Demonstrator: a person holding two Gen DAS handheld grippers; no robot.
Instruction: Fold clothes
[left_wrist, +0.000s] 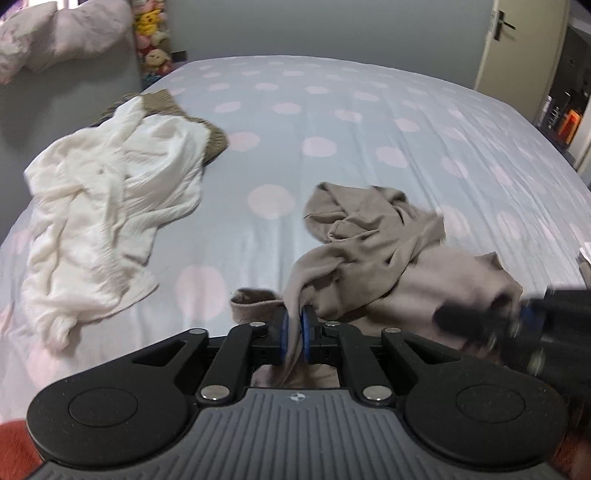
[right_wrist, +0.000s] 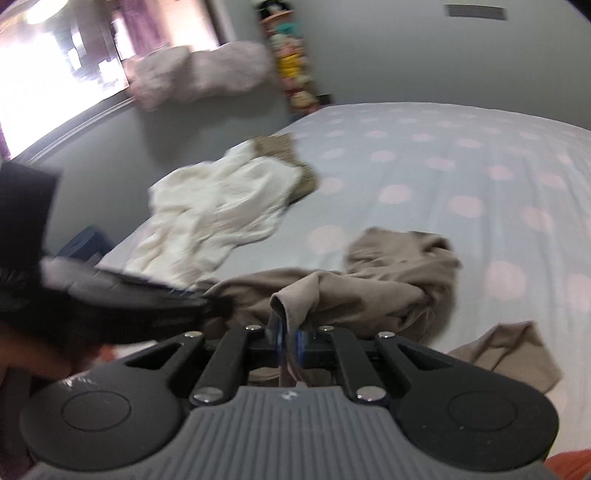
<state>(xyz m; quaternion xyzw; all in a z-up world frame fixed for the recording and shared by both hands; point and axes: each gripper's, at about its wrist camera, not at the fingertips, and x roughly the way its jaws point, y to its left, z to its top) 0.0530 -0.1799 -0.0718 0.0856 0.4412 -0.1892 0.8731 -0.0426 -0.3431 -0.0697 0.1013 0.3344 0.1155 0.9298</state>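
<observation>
Left hand-held gripper (left_wrist: 295, 332): closed on a fold of the taupe garment (left_wrist: 373, 236), blue pads pinching the cloth, a strip of fabric hanging down between them toward the camera. Right hand-held gripper (right_wrist: 290, 341): likewise clamped on the same taupe garment (right_wrist: 388, 284), a peaked fold standing up just past the pads. Both close together, the right one showing as a dark blur at the right edge of the left wrist view, the left one as a dark blur at the left edge of the right wrist view.

Ahead of both: rest of the taupe garment crumpled on the bed (left_wrist: 332, 110), bunched and twisted, one loose corner lying flat to the right of the right hand-held gripper, near the bed's near edge.

Farther out, to the left: white garment (left_wrist: 107, 206) heaped on the sheet, well apart from the taupe one, its left side reaching the bed's left edge. Behind it, partly under it: brown knit piece (left_wrist: 214, 138).

Straight ahead and to the right: wide stretch of bare dotted sheet out to the far edge of the bed. Beyond the far edge a grey wall; beyond the right edge a door (left_wrist: 517, 40). Past the left edge, a pale bundle of bedding (left_wrist: 62, 33) against the wall and a column of stuffed toys (left_wrist: 153, 37) at the corner.
</observation>
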